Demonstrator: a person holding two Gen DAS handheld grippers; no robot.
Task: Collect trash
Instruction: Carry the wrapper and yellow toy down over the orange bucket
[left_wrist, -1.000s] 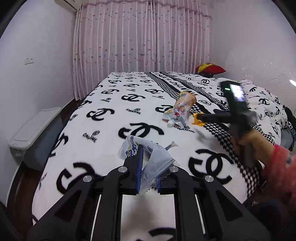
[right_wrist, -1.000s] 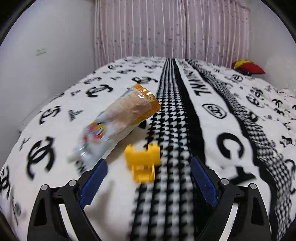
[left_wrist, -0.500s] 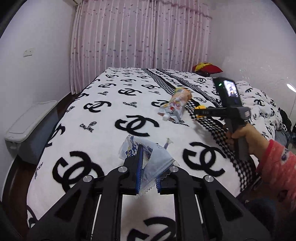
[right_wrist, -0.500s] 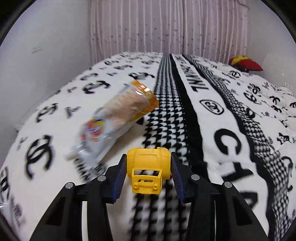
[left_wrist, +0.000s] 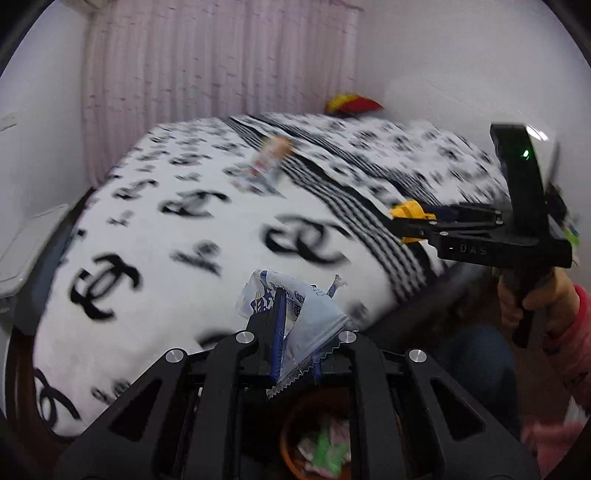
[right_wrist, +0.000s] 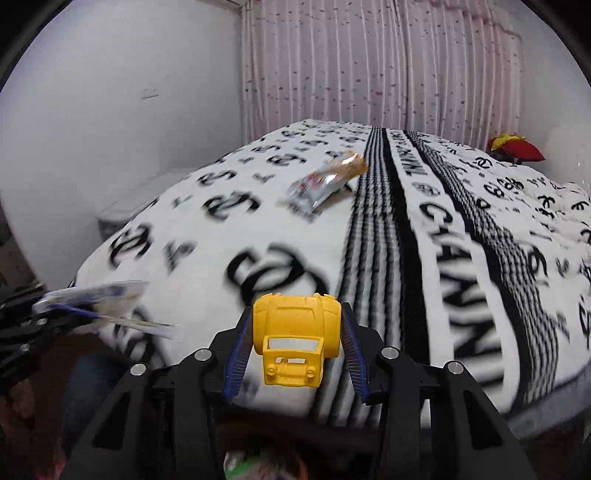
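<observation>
My left gripper (left_wrist: 295, 332) is shut on a crumpled white-and-blue wrapper (left_wrist: 303, 314), held past the foot of the bed above an orange-brown bin (left_wrist: 288, 435) with scraps inside. My right gripper (right_wrist: 295, 343) is shut on a yellow plastic toy truck piece (right_wrist: 295, 339), also off the bed edge; it shows in the left wrist view (left_wrist: 406, 214) too. The left gripper with its wrapper (right_wrist: 103, 306) appears at the left of the right wrist view. An orange-and-white snack packet (left_wrist: 266, 166) (right_wrist: 325, 181) lies on the bed, far from both grippers.
The bed carries a white blanket (right_wrist: 443, 221) with black logos and a houndstooth band. A red and yellow cushion (right_wrist: 517, 149) lies at the far corner. A white lidded box (left_wrist: 26, 251) stands left of the bed. Pink curtains hang behind.
Both grippers have pulled back from the bed toward its foot. The right gripper closed on the yellow toy piece and lifted it. The bin has come into view below.
</observation>
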